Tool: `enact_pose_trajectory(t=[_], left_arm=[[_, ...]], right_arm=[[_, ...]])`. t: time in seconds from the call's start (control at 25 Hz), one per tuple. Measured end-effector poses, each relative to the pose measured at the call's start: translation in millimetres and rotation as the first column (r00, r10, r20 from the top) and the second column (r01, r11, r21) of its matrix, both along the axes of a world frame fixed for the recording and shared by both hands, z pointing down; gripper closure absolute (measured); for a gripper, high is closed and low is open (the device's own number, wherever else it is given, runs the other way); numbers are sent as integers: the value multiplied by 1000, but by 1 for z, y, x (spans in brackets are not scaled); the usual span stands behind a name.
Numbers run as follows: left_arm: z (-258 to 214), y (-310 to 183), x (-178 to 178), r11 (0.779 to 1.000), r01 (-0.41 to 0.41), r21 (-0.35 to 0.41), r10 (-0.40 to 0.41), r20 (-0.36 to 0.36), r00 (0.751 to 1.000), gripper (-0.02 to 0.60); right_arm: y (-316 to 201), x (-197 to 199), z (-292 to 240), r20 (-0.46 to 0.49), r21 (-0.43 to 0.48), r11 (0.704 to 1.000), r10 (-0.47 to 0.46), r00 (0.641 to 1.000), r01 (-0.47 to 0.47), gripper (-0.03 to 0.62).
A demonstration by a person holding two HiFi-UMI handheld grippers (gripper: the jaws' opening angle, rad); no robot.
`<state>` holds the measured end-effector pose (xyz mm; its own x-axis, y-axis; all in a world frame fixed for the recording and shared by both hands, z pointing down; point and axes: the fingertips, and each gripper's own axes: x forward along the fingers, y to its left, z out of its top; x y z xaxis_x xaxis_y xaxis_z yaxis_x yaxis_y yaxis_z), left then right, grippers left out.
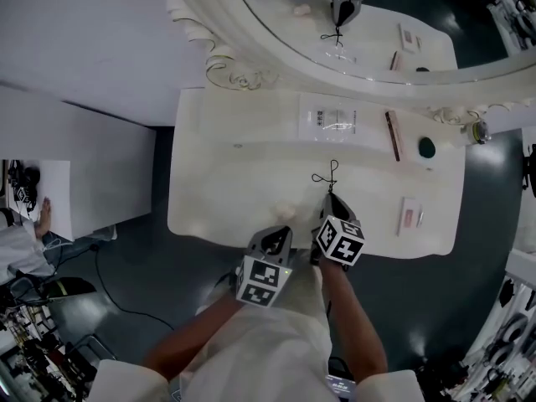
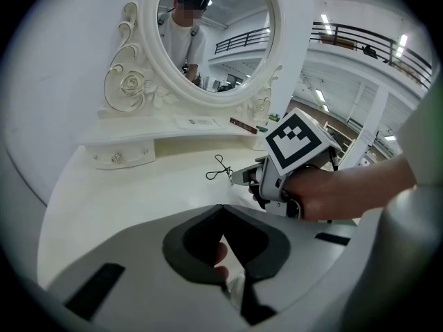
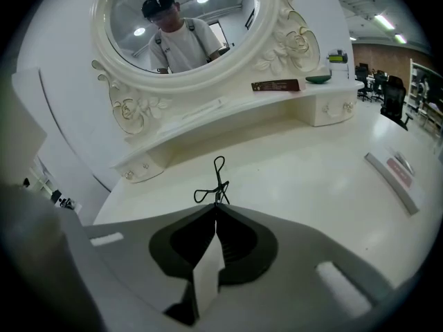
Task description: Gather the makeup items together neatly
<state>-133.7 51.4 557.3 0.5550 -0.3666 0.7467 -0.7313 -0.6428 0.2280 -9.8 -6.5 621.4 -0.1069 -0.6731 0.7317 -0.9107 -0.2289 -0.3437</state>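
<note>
A black wire eyelash curler lies on the white vanity top. My right gripper is shut on its near end. To its left, my left gripper has its tips together over the front edge. A pale pink sponge sits on the table just under it and shows through the gap behind the tips. On the raised shelf lie a brown pencil, a dark green round item and a clear packet. A pink-and-white flat pack lies front right.
An oval mirror in an ornate white frame stands behind the shelf and reflects the person and the items. The table's front edge runs just under both grippers. Dark floor surrounds the table, with a white wall panel at the left.
</note>
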Motion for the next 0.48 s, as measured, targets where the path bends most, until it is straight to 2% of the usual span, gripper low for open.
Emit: enact_pose_trajectory(t=[0.48], left_arm=[[-1,-1,6,1000,-12,6,12,0,1000,580]], right_arm=[[11,4,-2,39,1,1000,8,999,-8,586]])
